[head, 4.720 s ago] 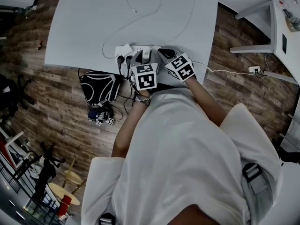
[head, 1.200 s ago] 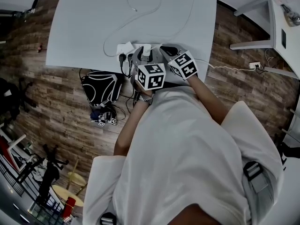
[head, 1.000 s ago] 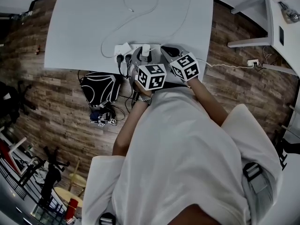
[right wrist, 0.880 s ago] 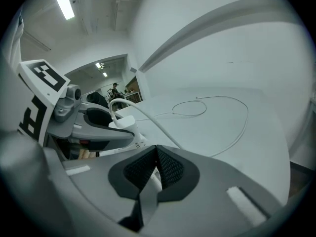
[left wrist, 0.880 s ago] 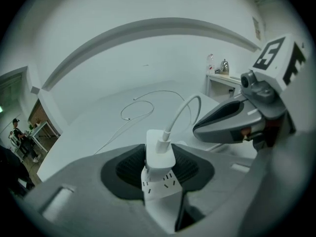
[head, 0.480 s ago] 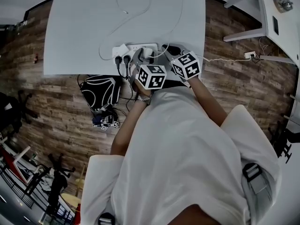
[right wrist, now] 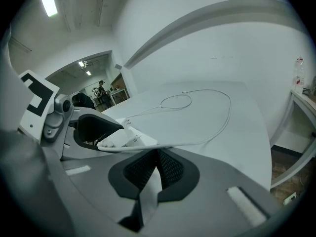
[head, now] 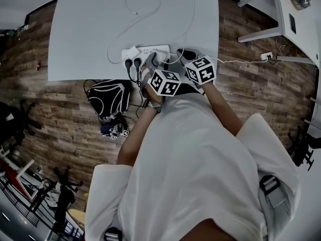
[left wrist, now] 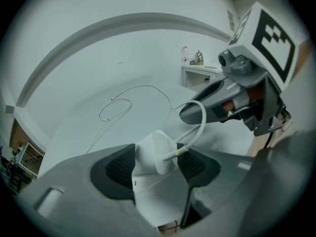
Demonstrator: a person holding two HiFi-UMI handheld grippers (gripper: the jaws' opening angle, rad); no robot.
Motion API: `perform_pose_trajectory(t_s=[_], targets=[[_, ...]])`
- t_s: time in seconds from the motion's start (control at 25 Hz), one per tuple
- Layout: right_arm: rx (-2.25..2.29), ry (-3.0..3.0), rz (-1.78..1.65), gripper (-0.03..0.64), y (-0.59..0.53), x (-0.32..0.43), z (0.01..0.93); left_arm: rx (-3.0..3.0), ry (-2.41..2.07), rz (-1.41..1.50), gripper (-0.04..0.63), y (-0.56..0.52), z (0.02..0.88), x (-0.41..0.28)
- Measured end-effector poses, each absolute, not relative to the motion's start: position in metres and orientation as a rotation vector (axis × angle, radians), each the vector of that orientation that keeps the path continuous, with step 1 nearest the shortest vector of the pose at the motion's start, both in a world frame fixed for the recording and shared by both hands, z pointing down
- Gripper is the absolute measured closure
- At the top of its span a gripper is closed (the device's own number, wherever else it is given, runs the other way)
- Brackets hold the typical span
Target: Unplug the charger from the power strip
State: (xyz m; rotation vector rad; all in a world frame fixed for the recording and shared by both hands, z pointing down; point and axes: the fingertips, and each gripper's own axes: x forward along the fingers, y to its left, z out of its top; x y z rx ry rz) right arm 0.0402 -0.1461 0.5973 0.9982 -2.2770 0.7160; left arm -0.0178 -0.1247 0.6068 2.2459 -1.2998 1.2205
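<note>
The white charger [left wrist: 155, 152] sits tilted between my left gripper's [left wrist: 155, 164] pads, just over the white power strip [head: 145, 50] at the table's near edge. These jaws have just been opening; a thin gap shows on the charger's right side. I cannot tell whether its pins are still in the socket. Its white cable [left wrist: 197, 125] arcs up over the tip of my right gripper [left wrist: 190, 113]. In the right gripper view my right gripper [right wrist: 155, 154] has its pads together, with the cable [right wrist: 197, 142] running just past their tips. In the head view both marker cubes hang over the strip.
Two black plugs [head: 131, 64] sit in the strip's left end, their cords dropping to a black bag [head: 108, 97] on the wooden floor. The charger cable loops across the white table [head: 90, 29]. Another white table [head: 296, 19] stands to the right.
The left gripper has rolled and edged toward the strip, and its fingers stand wider around the charger. The right gripper has shifted a little beside it.
</note>
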Motion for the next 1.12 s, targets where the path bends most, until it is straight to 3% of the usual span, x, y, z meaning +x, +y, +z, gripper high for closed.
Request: perform_pose_trajectory(t_s=[0.68, 1.12], targets=[[1.112, -2.143, 0.763, 0.613, -0.103, 0.086, 0.602, 2.236, -1.222, 1.238, 0.311, -0.09, 0.609, -0.025], [1.196, -2.223, 0.704, 0.612, -0.095, 0.084, 0.567, 2.193, -1.284, 1.082, 0.311, -0.08, 0.596, -0.04]])
